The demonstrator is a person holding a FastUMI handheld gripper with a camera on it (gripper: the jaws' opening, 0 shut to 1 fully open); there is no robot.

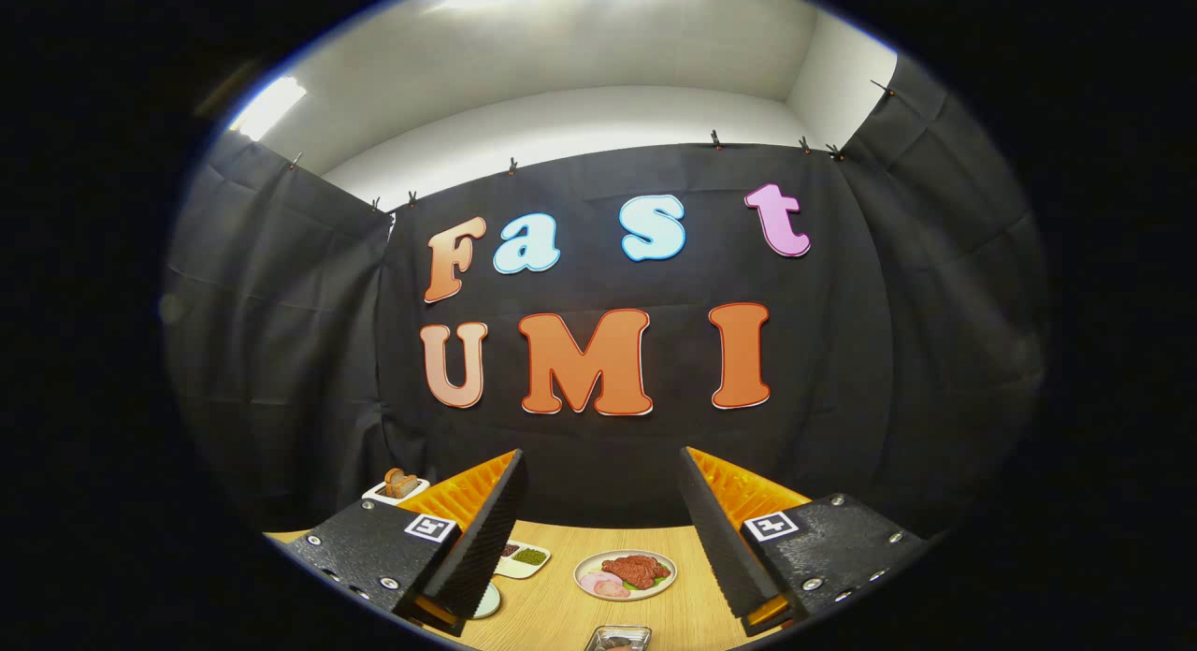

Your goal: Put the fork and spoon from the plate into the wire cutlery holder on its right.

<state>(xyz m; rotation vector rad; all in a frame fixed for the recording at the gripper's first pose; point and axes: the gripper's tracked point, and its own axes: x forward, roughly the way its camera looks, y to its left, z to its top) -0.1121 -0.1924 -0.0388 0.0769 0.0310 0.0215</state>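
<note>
Looks like a staged recording booth, not a real kitchen. Black cloth (pixel 281 352) is clipped up as walls on three sides, with plain white wall (pixel 598 118) and ceiling lights (pixel 266 107) seen above it. A wooden tabletop (pixel 561 604) is laid out with small dishes, including a plate of meat (pixel 625 574) and a two-part sauce dish (pixel 522 557). The fingers (pixel 603 529) are held wide apart above the tabletop, nothing between them.
</note>
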